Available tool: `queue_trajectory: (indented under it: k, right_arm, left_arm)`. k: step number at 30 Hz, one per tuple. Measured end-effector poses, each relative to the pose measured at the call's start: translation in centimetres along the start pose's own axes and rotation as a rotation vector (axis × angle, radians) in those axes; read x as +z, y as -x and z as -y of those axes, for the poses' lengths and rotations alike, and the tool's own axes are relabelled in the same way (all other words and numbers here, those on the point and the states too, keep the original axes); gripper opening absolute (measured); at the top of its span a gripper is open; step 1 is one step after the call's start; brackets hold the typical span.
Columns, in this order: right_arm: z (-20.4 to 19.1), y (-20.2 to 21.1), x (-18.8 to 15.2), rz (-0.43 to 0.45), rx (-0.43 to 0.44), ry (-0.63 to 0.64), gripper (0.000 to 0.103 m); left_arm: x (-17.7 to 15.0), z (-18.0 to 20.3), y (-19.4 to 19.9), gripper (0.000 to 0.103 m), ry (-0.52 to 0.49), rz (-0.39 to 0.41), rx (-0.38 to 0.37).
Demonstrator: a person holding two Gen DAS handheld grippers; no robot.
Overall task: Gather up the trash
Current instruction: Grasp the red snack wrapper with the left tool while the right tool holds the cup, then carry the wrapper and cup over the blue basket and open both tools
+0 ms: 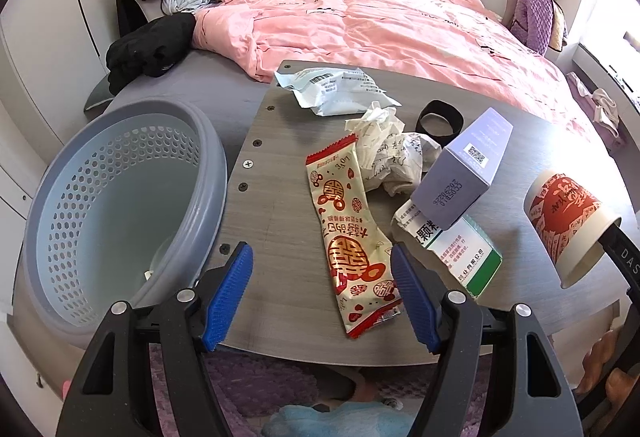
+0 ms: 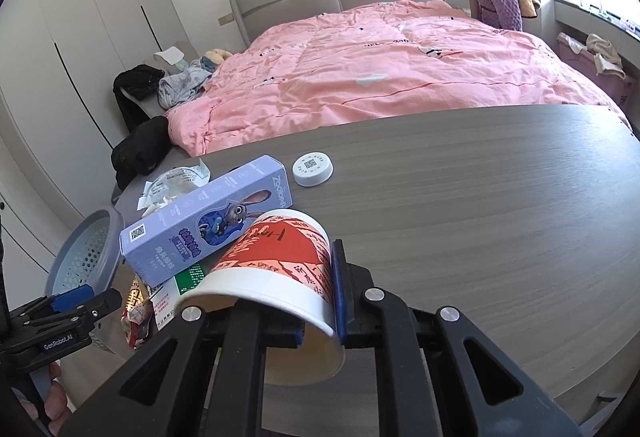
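Note:
My right gripper (image 2: pixel 316 301) is shut on a red and white paper cup (image 2: pixel 276 269), gripping its wall with one finger inside; the cup (image 1: pixel 564 225) is held tilted just above the grey table (image 2: pixel 480 217). My left gripper (image 1: pixel 322 293) is open and empty at the table's near edge, with a red and cream snack wrapper (image 1: pixel 352 233) lying between its blue pads. Also on the table are a lilac box (image 1: pixel 464 165), a green and white box (image 1: pixel 460 253), crumpled paper (image 1: pixel 388 153) and a pale blue pouch (image 1: pixel 336 89). A grey perforated bin (image 1: pixel 120 205) stands left of the table.
A black ring (image 1: pixel 440 121) and a white round lid (image 2: pixel 312 168) lie farther back on the table. A bed with a pink quilt (image 1: pixel 380 21) is behind the table. Dark clothes (image 1: pixel 148 45) lie on the bed's left end.

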State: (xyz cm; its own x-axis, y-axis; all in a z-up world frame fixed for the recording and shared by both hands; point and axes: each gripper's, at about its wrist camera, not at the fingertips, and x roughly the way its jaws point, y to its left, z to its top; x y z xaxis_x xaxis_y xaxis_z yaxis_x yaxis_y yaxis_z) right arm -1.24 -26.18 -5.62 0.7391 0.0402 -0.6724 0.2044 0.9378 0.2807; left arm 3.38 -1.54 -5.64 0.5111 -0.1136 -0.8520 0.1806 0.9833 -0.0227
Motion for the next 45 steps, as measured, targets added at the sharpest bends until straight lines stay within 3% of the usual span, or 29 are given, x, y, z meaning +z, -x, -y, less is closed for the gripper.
queue_trajectory:
  k: [19, 22, 25, 29, 38, 45]
  right_arm:
    - [1.4, 0.5, -0.3, 0.004, 0.025, -0.031, 0.012]
    - [1.5, 0.5, -0.3, 0.005, 0.023, -0.029, 0.012]
    - [1.5, 0.6, -0.3, 0.005, 0.023, -0.027, 0.012]
    - [1.2, 0.8, -0.4, 0.008, 0.020, -0.019, 0.012]
    - [-0.4, 2.5, 0.2, 0.024, 0.016, 0.013, 0.012]
    - [-3.8, 4.4, 1.4, 0.047, 0.063, 0.060, 0.012]
  left_arm:
    - [0.0, 0.9, -3.6, 0.068, 0.009, -0.081, -0.035]
    - [0.1, 0.6, -3.7, 0.061, 0.016, -0.076, -0.042]
    - [0.1, 0.3, -3.6, 0.044, 0.021, -0.070, -0.056]
    - [0.0, -0.1, -3.4, 0.040, 0.033, -0.068, -0.069]
    - [0.0, -1.0, -0.3, 0.040, 0.023, 0.021, -0.039]
    - [0.6, -3.5, 2.9, 0.040, 0.053, 0.096, -0.033]
